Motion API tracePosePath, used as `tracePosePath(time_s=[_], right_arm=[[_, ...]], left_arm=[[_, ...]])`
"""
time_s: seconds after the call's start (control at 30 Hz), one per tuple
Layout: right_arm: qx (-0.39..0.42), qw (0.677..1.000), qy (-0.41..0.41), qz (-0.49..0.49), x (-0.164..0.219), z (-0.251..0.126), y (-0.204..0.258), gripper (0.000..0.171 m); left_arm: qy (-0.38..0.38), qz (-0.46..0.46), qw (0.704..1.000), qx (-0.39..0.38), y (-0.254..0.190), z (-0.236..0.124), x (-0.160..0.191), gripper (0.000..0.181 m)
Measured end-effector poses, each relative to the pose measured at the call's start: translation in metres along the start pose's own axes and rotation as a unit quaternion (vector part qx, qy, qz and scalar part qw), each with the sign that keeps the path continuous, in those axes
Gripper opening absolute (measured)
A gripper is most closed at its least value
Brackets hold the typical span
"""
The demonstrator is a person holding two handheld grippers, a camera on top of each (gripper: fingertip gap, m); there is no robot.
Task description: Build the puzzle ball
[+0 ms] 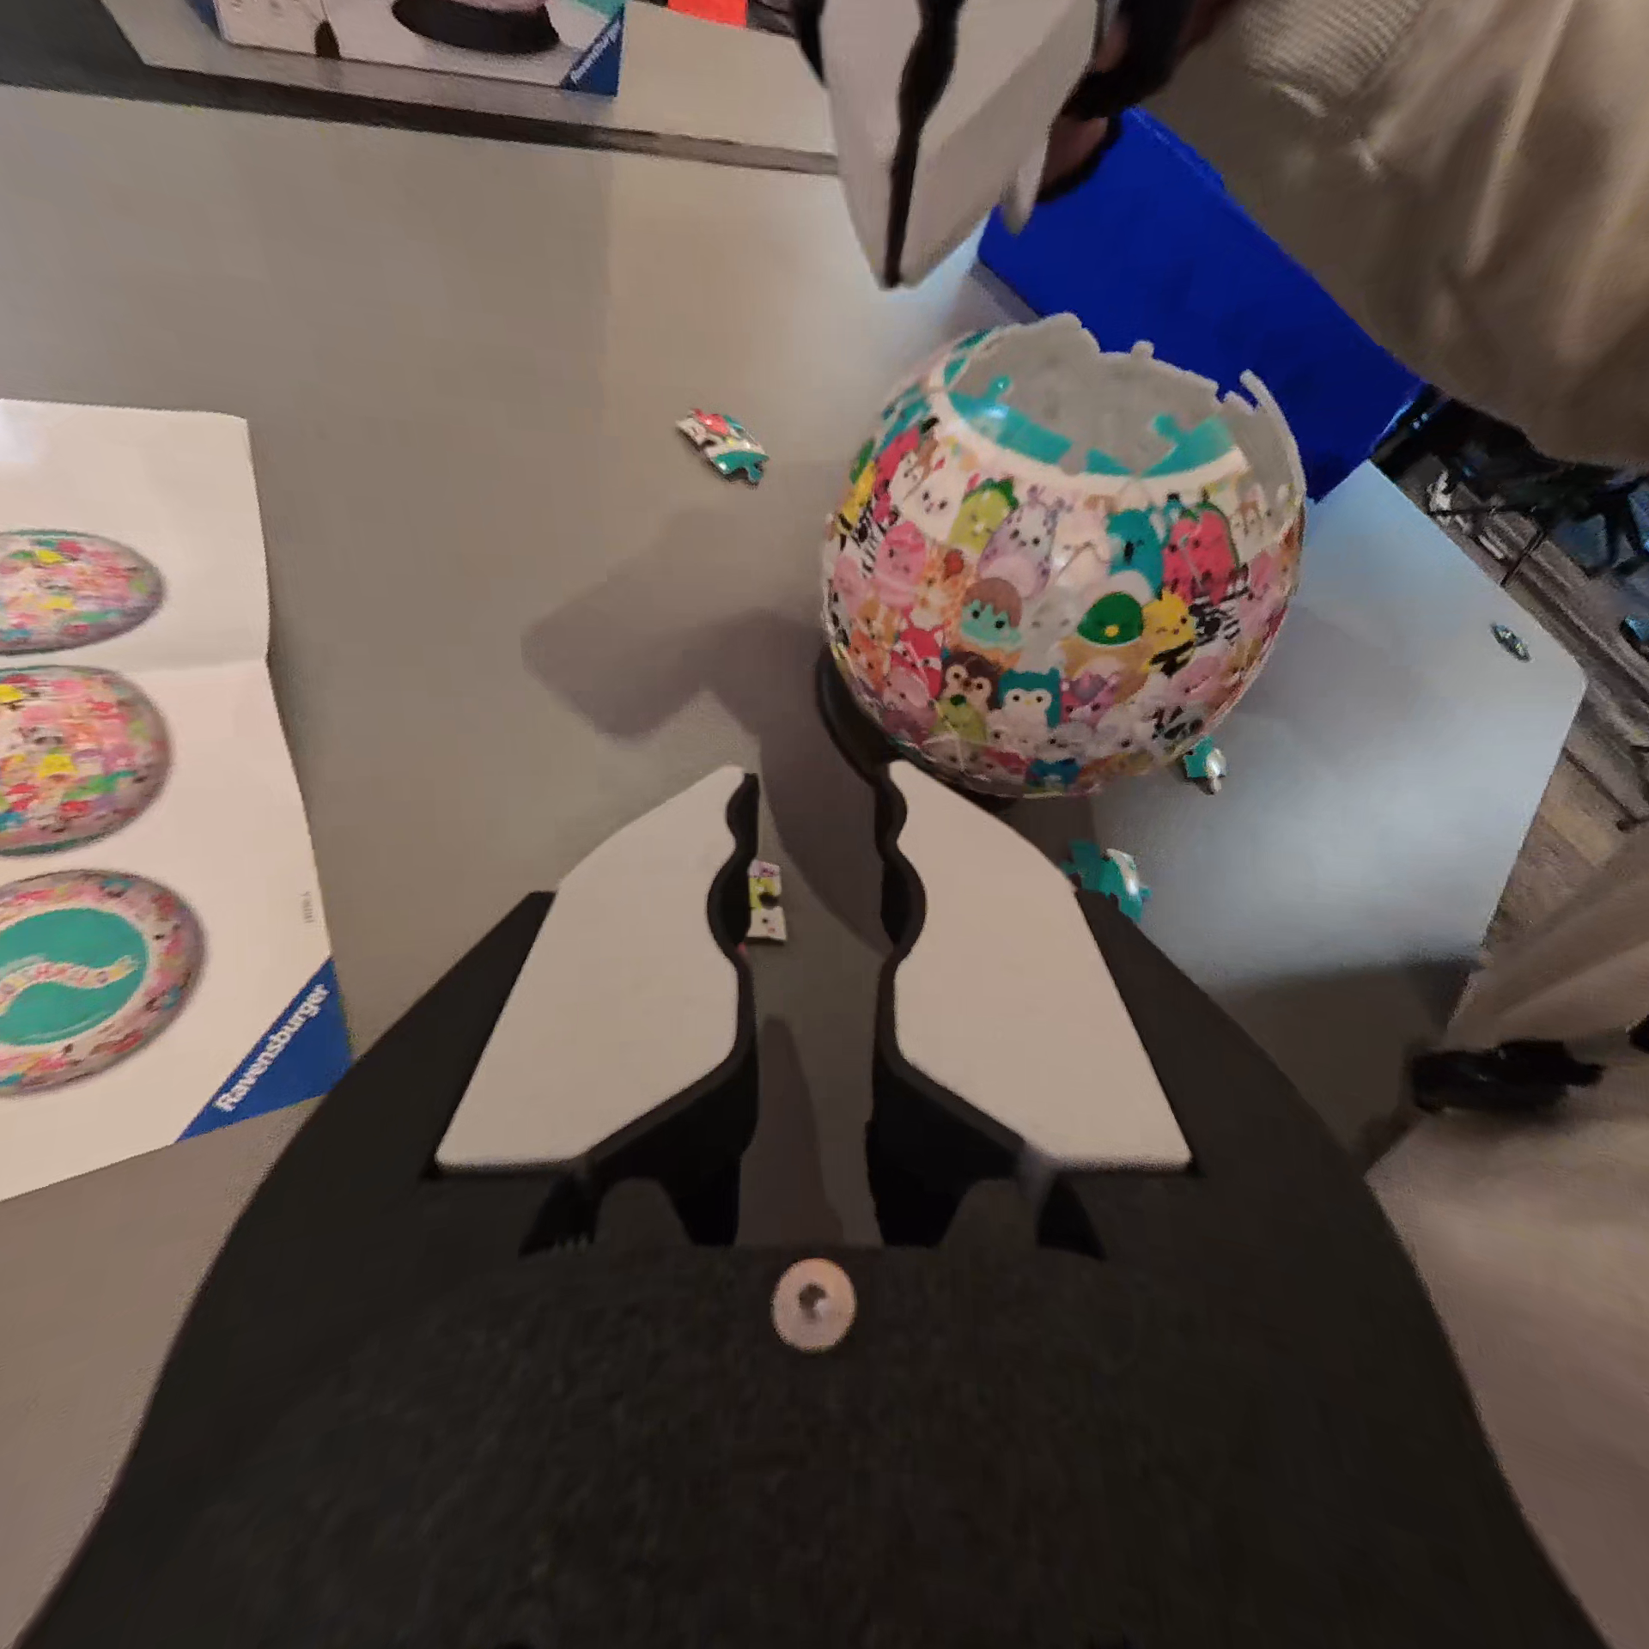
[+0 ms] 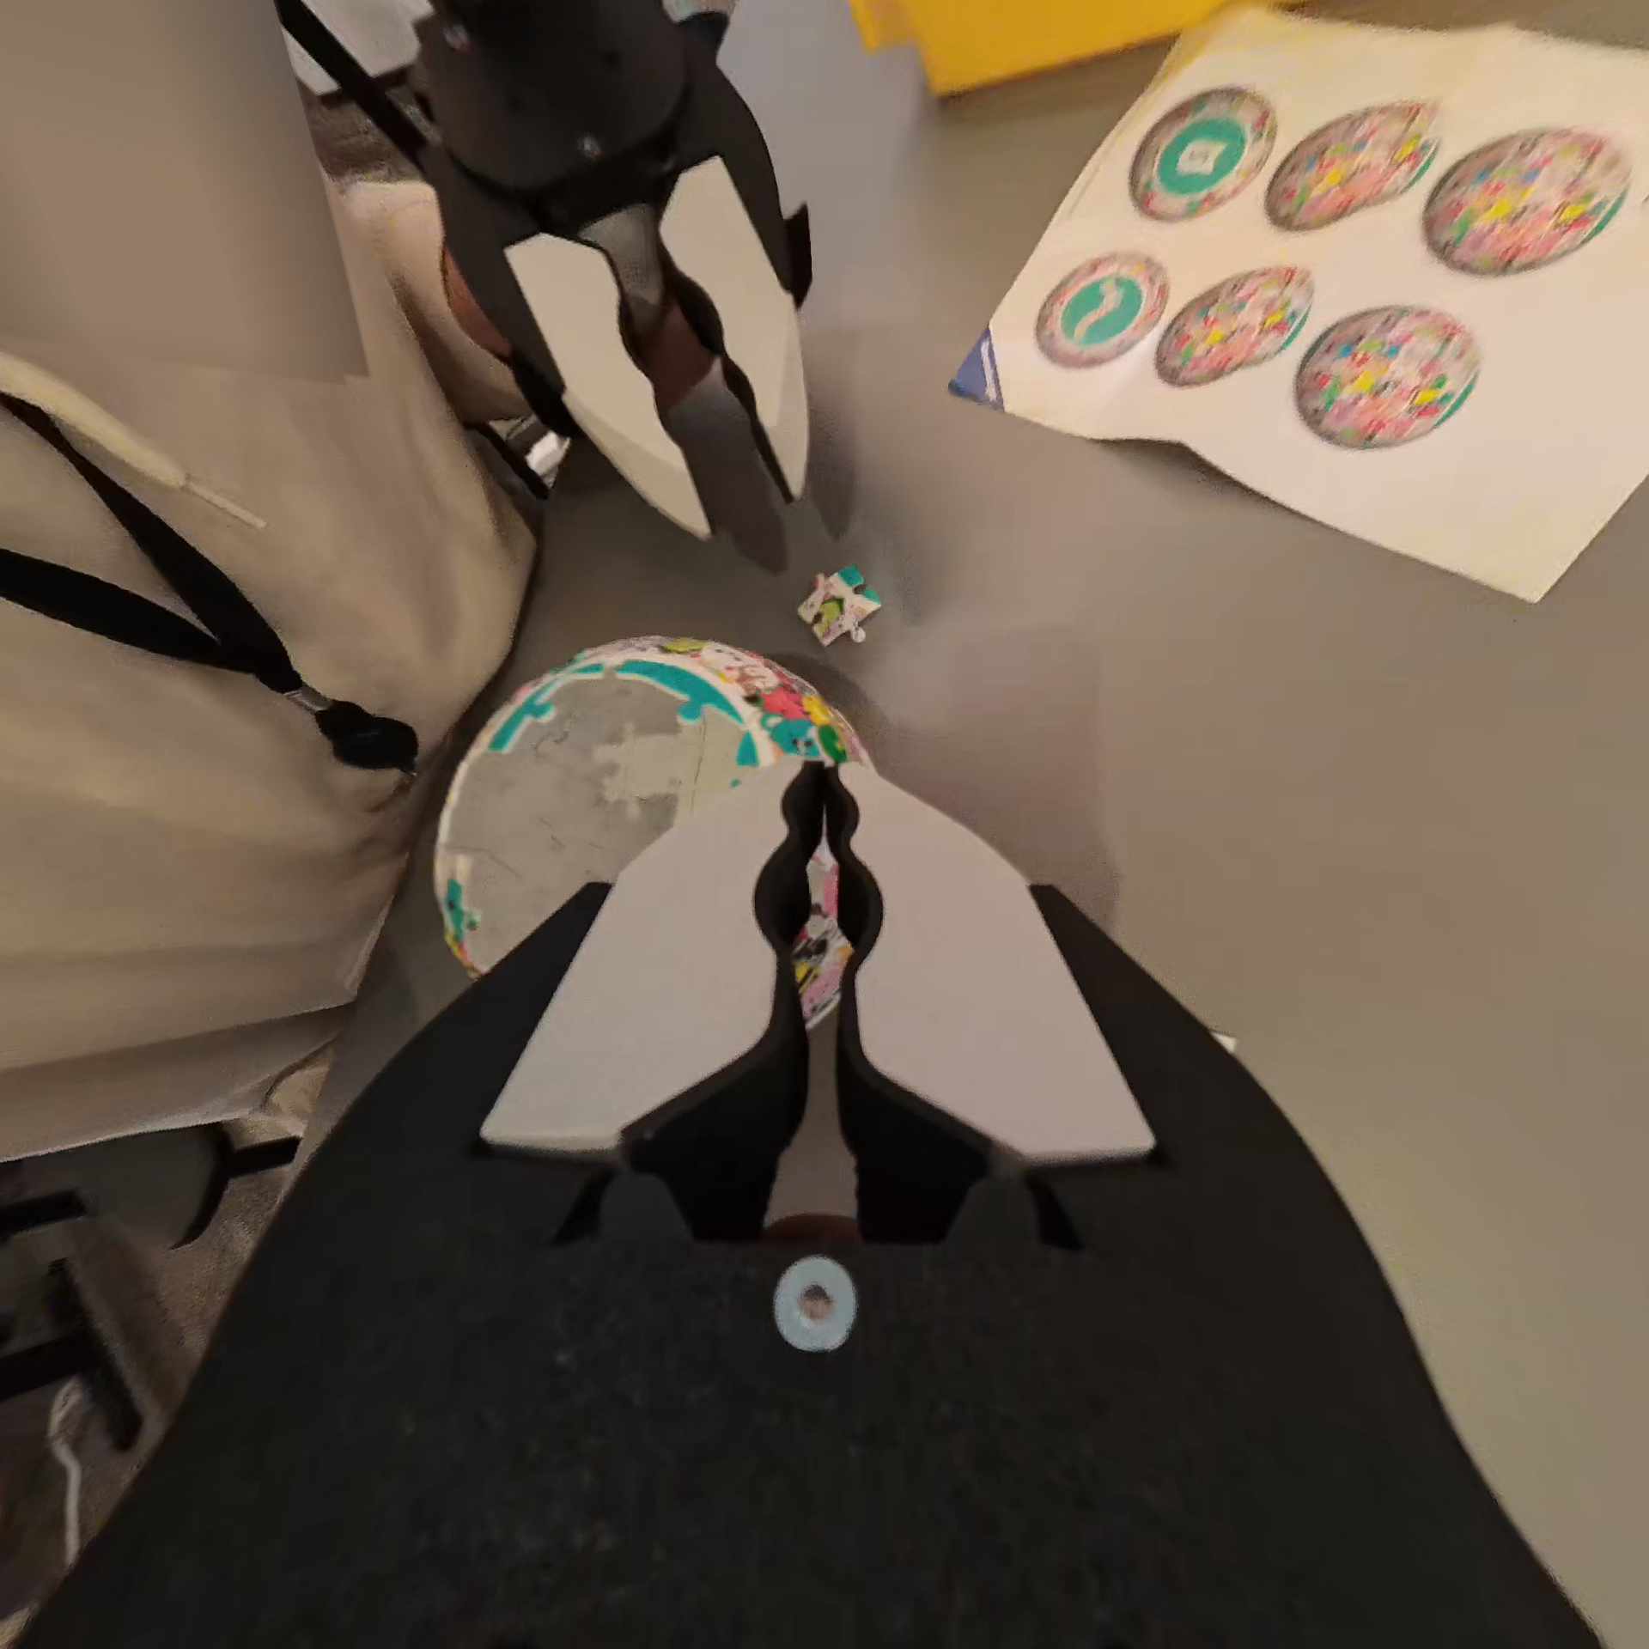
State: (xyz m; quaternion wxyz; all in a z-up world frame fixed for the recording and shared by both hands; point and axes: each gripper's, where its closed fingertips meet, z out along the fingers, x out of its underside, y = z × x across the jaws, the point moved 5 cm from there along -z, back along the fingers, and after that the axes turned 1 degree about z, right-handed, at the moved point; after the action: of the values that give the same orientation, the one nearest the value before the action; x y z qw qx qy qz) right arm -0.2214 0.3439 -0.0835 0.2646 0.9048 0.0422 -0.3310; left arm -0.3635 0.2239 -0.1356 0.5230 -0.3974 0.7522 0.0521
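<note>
Left wrist view looks across the grey surface (image 1: 428,375) at the puzzle ball (image 1: 1062,571), which sits upright on a dark stand (image 1: 848,714) with its top unfinished, a jagged rim around a hollow inside. The left tongs (image 1: 816,785) stand narrowly apart with nothing gripped; a loose puzzle piece (image 1: 766,901) lies on the surface in the gap between them. This view alone shows further loose pieces: one (image 1: 725,443) left of the ball, one (image 1: 1106,879) just beside the right finger, and one (image 1: 1205,763) at the ball's lower right. It also shows a blue bin (image 1: 1187,294) behind the ball and a printed box (image 1: 401,36) at the far edge. The right tongs (image 1: 897,268) hang above the ball, their tips nearly together.

Right wrist view looks down into the ball's (image 2: 580,785) open top, showing its grey inner side, which the other view barely reveals. The right tongs' (image 2: 819,776) tips meet over the ball's coloured rim, with nothing visibly gripped. The left tongs (image 2: 758,526) show from the front, slightly parted above one loose piece (image 2: 839,605). The instruction sheet (image 2: 1321,312) shows six printed balls here, only three (image 1: 134,758) in the left view. A yellow object (image 2: 1026,36) and the person's beige sleeve (image 2: 223,714) appear too.
</note>
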Motion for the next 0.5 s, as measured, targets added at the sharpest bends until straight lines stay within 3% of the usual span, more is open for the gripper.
tracePosePath(time_s=[0.2,0.5], right_arm=[[-0.044,0.999,0.003,0.009,-0.001,0.009,-0.005,0.0],[-0.048,0.998,0.038,-0.004,0.004,0.02,-0.006,0.0]], left_arm=[[0.036,0.054,0.997,-0.028,0.001,0.004,0.008,0.023],[0.025,0.027,0.999,-0.008,0.001,0.001,0.007,0.023]])
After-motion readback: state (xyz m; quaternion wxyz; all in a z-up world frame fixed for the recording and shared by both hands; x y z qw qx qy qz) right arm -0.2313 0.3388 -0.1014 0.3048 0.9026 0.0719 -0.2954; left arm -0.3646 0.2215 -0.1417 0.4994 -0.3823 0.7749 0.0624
